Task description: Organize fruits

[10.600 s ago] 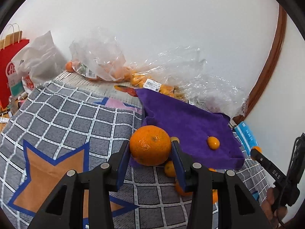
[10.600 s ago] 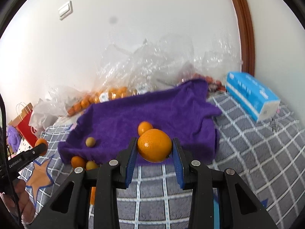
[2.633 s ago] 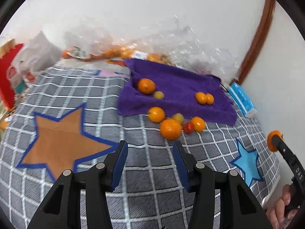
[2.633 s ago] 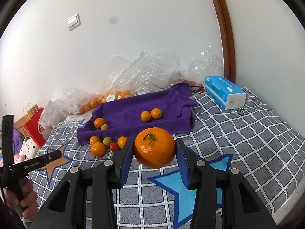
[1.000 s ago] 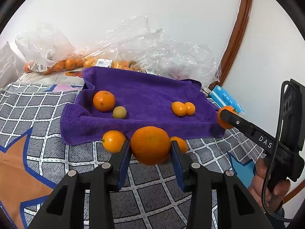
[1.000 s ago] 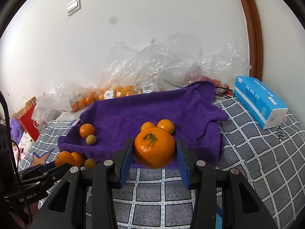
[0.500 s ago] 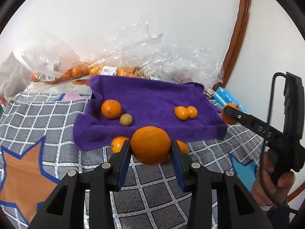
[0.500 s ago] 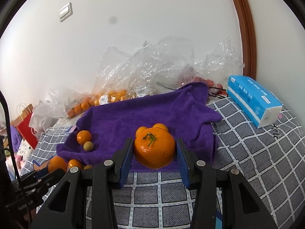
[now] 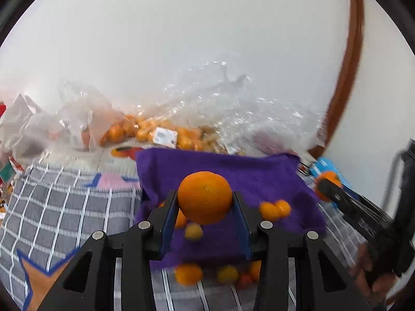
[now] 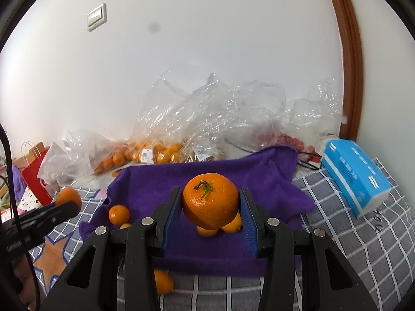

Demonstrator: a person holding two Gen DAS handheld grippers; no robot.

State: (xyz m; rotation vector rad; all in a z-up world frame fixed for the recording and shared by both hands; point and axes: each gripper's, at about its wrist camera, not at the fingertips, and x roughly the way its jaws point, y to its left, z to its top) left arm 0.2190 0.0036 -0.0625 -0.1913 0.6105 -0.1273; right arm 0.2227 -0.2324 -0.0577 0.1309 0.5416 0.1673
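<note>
Oranges clamped in both grippers above the purple towel.

In the left wrist view the left gripper (image 9: 205,211) pinches a large orange (image 9: 205,197) between its blue pads at frame centre, over the purple towel (image 9: 254,176); the picture is blurred, with small fruits (image 9: 275,208) on the cloth and more (image 9: 188,274) on the checked blanket (image 9: 64,207) along its near edge. In the right wrist view the right gripper (image 10: 210,216) grips a stemmed orange (image 10: 210,200) at centre, two small fruits just behind it. A blue tissue box (image 10: 355,178) lies at right, and clear bags of fruit (image 10: 207,129) line the wall.
</note>
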